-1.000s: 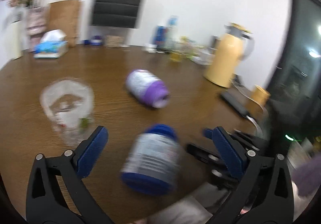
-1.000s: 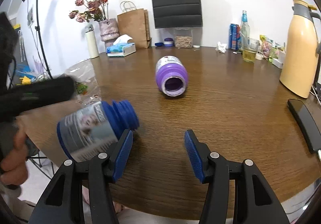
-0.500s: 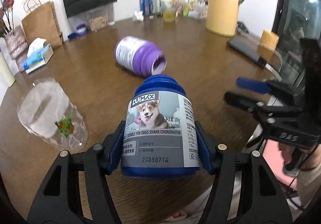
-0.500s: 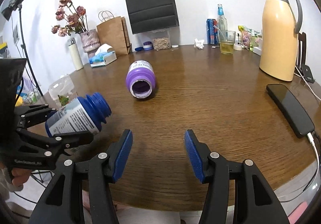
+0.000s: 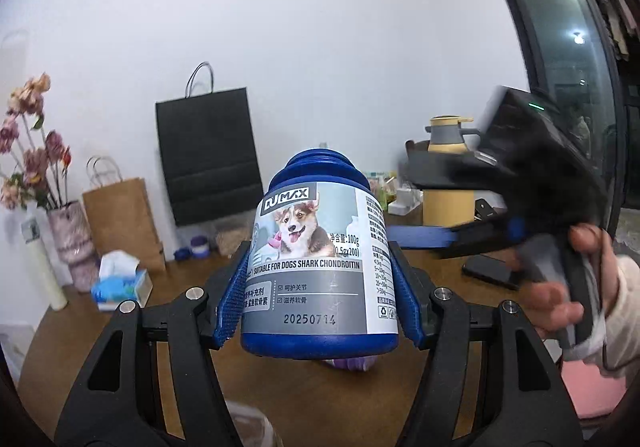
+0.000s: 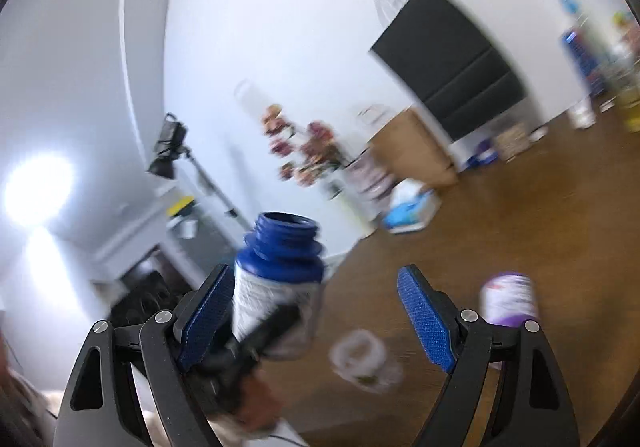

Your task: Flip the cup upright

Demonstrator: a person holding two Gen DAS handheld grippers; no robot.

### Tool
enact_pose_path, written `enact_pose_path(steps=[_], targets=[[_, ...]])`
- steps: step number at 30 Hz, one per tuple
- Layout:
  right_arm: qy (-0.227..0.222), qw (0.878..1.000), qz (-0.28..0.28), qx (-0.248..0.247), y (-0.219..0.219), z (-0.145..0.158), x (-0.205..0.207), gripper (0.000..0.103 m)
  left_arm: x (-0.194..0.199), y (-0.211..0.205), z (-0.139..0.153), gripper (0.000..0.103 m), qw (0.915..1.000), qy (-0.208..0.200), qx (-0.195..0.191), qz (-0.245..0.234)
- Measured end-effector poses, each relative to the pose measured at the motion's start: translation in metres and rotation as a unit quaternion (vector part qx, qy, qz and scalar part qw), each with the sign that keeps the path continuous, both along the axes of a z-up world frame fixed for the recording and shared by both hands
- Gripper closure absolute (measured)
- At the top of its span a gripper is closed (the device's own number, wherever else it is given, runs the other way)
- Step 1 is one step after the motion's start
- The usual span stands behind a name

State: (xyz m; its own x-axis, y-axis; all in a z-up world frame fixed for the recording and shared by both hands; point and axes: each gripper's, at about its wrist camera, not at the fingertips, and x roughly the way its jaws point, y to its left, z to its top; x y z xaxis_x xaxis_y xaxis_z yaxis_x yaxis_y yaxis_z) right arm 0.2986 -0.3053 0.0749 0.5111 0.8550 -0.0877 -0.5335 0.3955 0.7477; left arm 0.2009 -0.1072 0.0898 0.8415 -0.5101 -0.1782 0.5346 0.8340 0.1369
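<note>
Now standing mouth-up: blue jar [image 5: 320, 267], tipped and lying nearly flat half a second ago, being held clear above the wooden table [image 5: 100, 335]. Clamping it at both sides of the label: left gripper [image 5: 318, 287], pads pressed against the body. Swinging in blurred at the side, spread wide and carrying nothing: right gripper [image 6: 316, 315]. Probably remaining: setting it down. Still lying sideways beyond: purple jar [image 6: 509, 299].
</note>
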Motion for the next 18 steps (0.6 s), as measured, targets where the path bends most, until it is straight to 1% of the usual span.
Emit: enact_pose_path(steps=[2, 3, 4, 5, 7, 8, 10, 11, 12, 13, 14, 15, 16, 17, 18], targets=[[0.024, 0.999, 0.026, 0.000, 0.016, 0.000, 0.018, 0.015, 0.004, -0.003, -0.002, 0.043, 0.9999, -0.002, 0.011, 0.001], [0.034, 0.999, 0.036, 0.008, 0.023, -0.002, 0.028, 0.020, 0.007, -0.002, -0.003, 0.043, 0.9999, 0.000, 0.012, 0.000], [0.037, 0.998, 0.047, 0.019, 0.027, -0.004, 0.035, 0.036, 0.012, -0.002, -0.004, 0.043, 0.9999, 0.008, 0.013, 0.003], [0.045, 0.998, 0.049, 0.018, 0.030, -0.007, 0.042, 0.036, 0.016, -0.001, -0.006, 0.043, 0.9998, 0.013, 0.010, 0.008], [0.058, 0.997, 0.044, 0.007, 0.037, -0.014, 0.051, 0.036, 0.029, 0.005, -0.009, 0.043, 0.9993, 0.036, 0.004, 0.006], [0.059, 0.997, 0.040, 0.000, 0.039, -0.015, 0.054, 0.036, 0.034, 0.009, -0.012, 0.043, 0.9990, 0.045, 0.002, 0.005], [0.048, 0.998, 0.030, -0.022, 0.042, -0.016, 0.059, 0.036, 0.043, 0.011, -0.014, 0.043, 0.9978, 0.065, 0.007, 0.003], [0.033, 0.998, 0.021, -0.044, 0.043, -0.012, 0.061, 0.036, 0.047, 0.013, -0.013, 0.043, 0.9968, 0.079, 0.007, -0.001], [-0.002, 0.995, -0.007, -0.099, 0.050, -0.004, 0.058, 0.036, 0.052, 0.014, -0.012, 0.042, 0.9958, 0.091, 0.006, -0.007], [-0.026, 0.990, -0.025, -0.134, 0.050, 0.001, 0.055, 0.036, 0.059, 0.015, -0.010, 0.039, 0.9941, 0.107, 0.003, -0.015], [-0.079, 0.975, -0.061, -0.201, 0.058, 0.008, 0.049, 0.036, 0.068, 0.016, -0.010, 0.030, 0.9913, 0.129, -0.002, -0.027], [-0.108, 0.963, -0.082, -0.234, 0.063, 0.011, 0.045, 0.036, 0.075, 0.017, -0.011, 0.023, 0.9883, 0.148, -0.005, -0.036], [-0.141, 0.943, -0.108, -0.282, 0.070, 0.012, 0.042, 0.036, 0.083, 0.018, -0.013, 0.022, 0.9836, 0.174, -0.012, -0.047], [-0.157, 0.929, -0.122, -0.312, 0.075, 0.011, 0.041, 0.036, 0.093, 0.020, -0.017, 0.022, 0.9783, 0.199, -0.025, -0.053], [-0.162, 0.922, -0.130, -0.328, 0.078, 0.009, 0.043, 0.036, 0.098, 0.021, -0.020, 0.022, 0.9755, 0.211, -0.029, -0.057]])
